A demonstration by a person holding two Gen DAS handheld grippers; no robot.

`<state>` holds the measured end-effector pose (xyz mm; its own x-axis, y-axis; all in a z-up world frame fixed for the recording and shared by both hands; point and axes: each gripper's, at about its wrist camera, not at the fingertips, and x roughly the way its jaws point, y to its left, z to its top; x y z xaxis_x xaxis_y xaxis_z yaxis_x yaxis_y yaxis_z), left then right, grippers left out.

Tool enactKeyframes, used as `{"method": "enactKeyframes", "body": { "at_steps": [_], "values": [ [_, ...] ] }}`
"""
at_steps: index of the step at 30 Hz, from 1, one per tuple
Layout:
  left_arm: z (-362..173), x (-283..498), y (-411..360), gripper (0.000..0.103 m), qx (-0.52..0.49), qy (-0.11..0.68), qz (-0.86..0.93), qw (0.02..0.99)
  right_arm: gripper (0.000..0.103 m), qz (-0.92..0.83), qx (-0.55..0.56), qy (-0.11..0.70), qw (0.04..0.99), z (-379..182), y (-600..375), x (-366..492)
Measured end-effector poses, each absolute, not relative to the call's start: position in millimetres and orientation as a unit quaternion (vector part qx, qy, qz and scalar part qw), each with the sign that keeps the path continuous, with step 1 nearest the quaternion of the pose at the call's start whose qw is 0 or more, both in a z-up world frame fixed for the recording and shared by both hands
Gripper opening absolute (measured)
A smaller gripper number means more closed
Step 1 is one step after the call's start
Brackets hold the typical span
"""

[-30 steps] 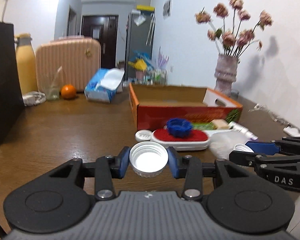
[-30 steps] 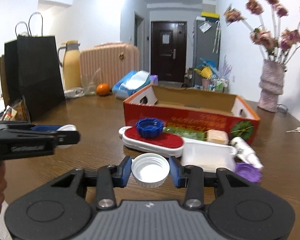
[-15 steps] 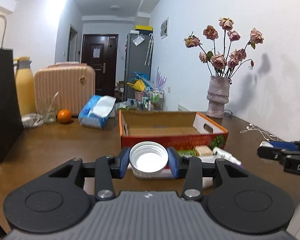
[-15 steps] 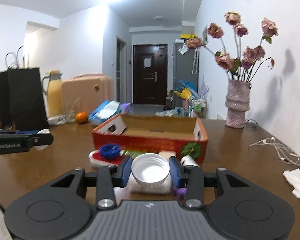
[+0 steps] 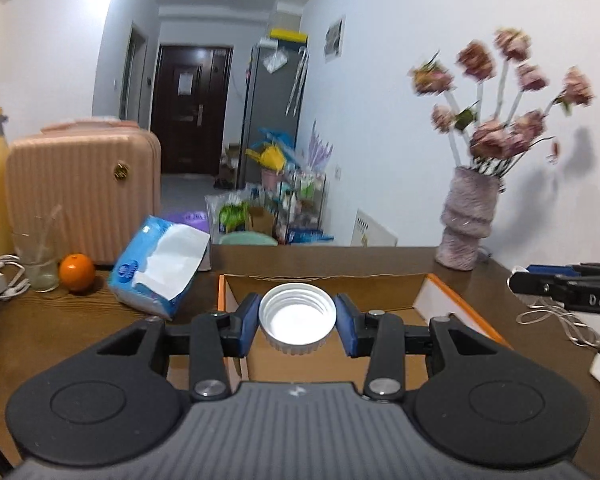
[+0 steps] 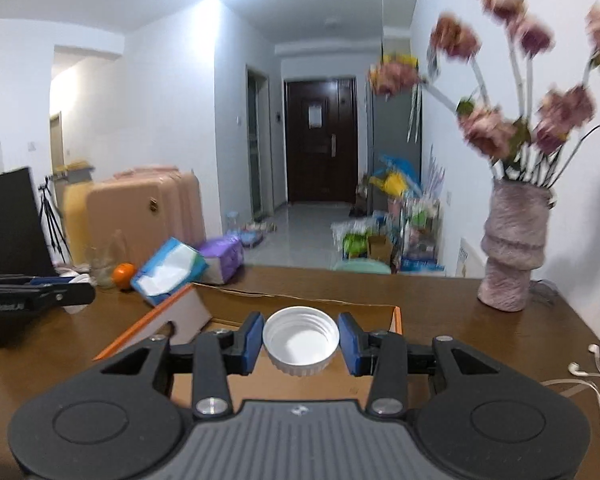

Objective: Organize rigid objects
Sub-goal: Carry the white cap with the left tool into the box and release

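Left gripper [image 5: 297, 322]: its blue pads pinch a white cap [image 5: 297, 316], open side toward the camera, held above the cardboard box [image 5: 460, 316].
Right gripper [image 6: 301, 340]: pressed onto a second white cap [image 6: 301, 340] in the same way, also hanging over the box interior [image 6: 308, 384].
What just changed: a second ago both tools hung low over the table with the clutter of lids and tubs ahead at 12 o'clock, on the near side of the box. Now both have come up and forward, and the brown box floor lies directly under each cap.
Meaning for the task: I judge the carrying done; releasing the caps into the box is the step left.
Against the earlier frame: the red-topped tub, blue lid and purple piece are out of sight; the box's far wall fills 12 o'clock; the flower vase [image 5: 466, 220] looms larger at 2 o'clock; the tissue pack [image 5: 160, 268] sits at 10 o'clock, an orange [image 5: 77, 278] beside it.
Grip: unaltered, both caps seated as before.
Other tool: the right one shows at 3 o'clock in the left view.
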<state>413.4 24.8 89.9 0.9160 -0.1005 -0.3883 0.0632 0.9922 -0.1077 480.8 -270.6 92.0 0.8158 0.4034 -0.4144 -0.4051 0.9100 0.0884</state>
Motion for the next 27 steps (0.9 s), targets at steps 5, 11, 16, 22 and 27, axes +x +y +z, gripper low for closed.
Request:
{"method": "enactKeyframes", "body": {
  "at_steps": [5,11,16,22,27],
  "values": [
    [70.0,496.8,31.7,0.041,-0.041,0.259,-0.042,0.964,0.04,0.214,0.006,0.287,0.934,72.8,-265.0,577.2],
    [36.8,590.5,35.5,0.041,-0.026,0.376,-0.033,0.926,0.04,0.194,-0.044,0.378,0.904,36.1,-239.1,663.7],
    [14.9,631.2,33.0,0.041,0.0,0.443,-0.039,0.896,0.04,0.196,-0.108,0.435,0.872,15.1,-210.6,697.7],
    [6.9,647.3,23.9,0.078,0.029,0.468,-0.054,0.882,0.048,0.208,-0.174,0.482,0.833,-5.9,-179.5,712.1],
    [8.9,649.3,23.9,0.08,0.028,0.484,-0.054,0.873,0.06,0.211,-0.173,0.494,0.825,-9.2,-174.5,716.8]
  ]
}}
